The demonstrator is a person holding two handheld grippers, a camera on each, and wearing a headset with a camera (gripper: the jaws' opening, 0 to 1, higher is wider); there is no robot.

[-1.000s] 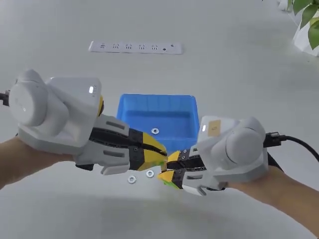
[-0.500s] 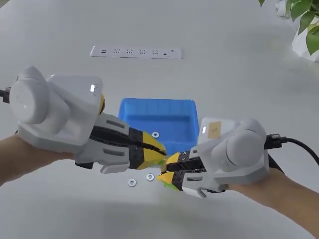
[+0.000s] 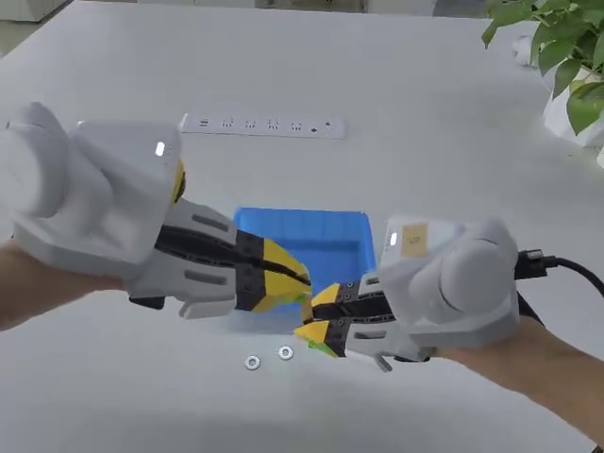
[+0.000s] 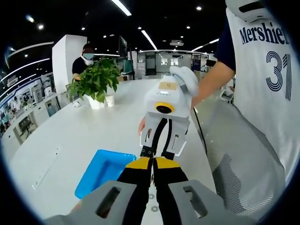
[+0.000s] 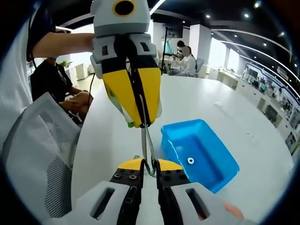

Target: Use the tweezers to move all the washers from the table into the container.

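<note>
Left tool and right tool both pinch tweezers; pair has risen off two washers beneath, none gripped, so pickup still ahead.

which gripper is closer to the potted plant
Right. The plant stands at the far right edge of the table. The right gripper is on that side, nearer the person; the left gripper is over on the left, farther across.

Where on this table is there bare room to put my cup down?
Bare table lies between the power strip and the container, and right of it toward the plant. The near side of the container is crowded: two washers, and the left gripper and right gripper at the tweezers.
</note>
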